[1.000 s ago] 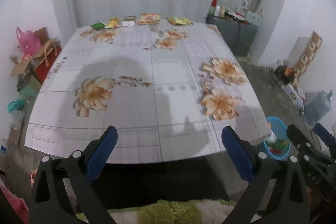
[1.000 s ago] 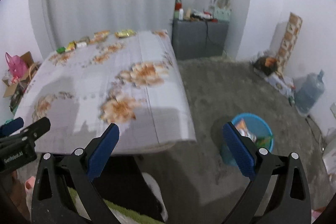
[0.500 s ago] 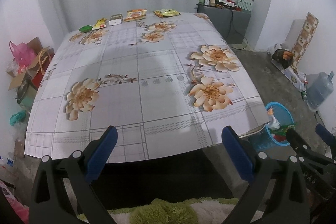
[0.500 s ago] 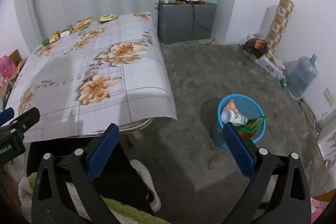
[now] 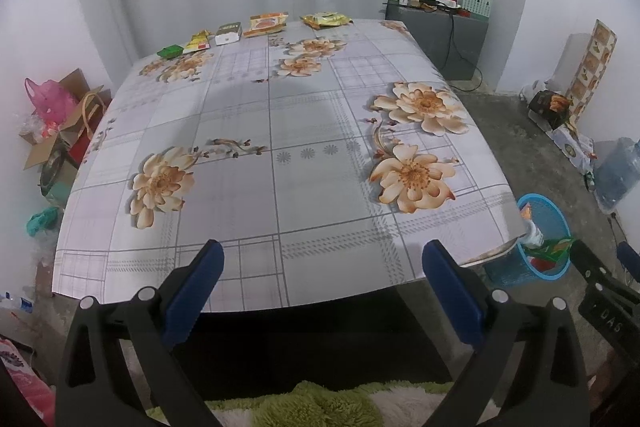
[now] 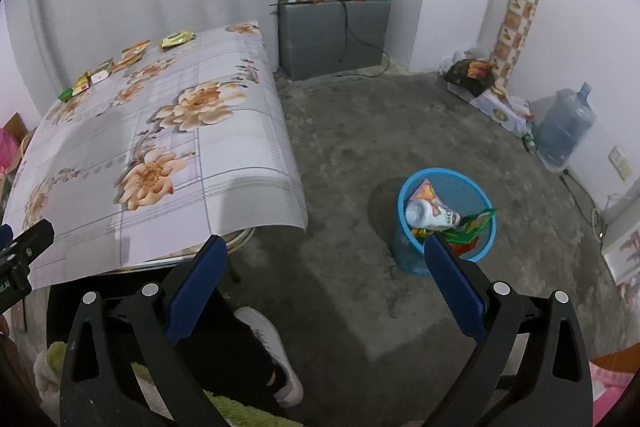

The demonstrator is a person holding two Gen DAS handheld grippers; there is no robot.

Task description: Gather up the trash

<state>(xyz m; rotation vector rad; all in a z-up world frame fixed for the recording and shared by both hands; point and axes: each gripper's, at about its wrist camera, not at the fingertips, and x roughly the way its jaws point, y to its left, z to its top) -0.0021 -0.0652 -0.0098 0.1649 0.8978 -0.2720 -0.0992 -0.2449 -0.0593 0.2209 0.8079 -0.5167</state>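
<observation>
both jaws spread, trash at the far edge and in the bin

my left gripper (image 5: 322,287) has its jaws spread wide with nothing between them, held low over the near edge of the table (image 5: 280,187). my right gripper (image 6: 324,283) is the same, jaws wide and bare, over the floor (image 6: 360,131) just off the table's right edge.

the trash lies in a row along the far edge, well ahead of my left jaws. from left to right: a green packet (image 5: 170,51), a yellow wrapper (image 5: 198,41), a white box (image 5: 229,33), an orange packet (image 5: 266,23) and a yellow bag (image 5: 326,19). the row runs crosswise to my fingers, rising slightly to the right. the orange packet's long axis lies along the row; i cannot tell the others' axes at this range.

the blue bin (image 6: 480,195) stands on the floor ahead of my right jaws, just past the right finger. a white bottle (image 6: 430,215) lies across its top, long axis crosswise, narrow end pointing left, with a green wrapper (image 6: 474,223) beside it.

since half a second ago my right view has swung a little: the bin now sits closer to my right finger, and the table fills less of the left. my left view has hardly changed; the jaw gaps match.
</observation>
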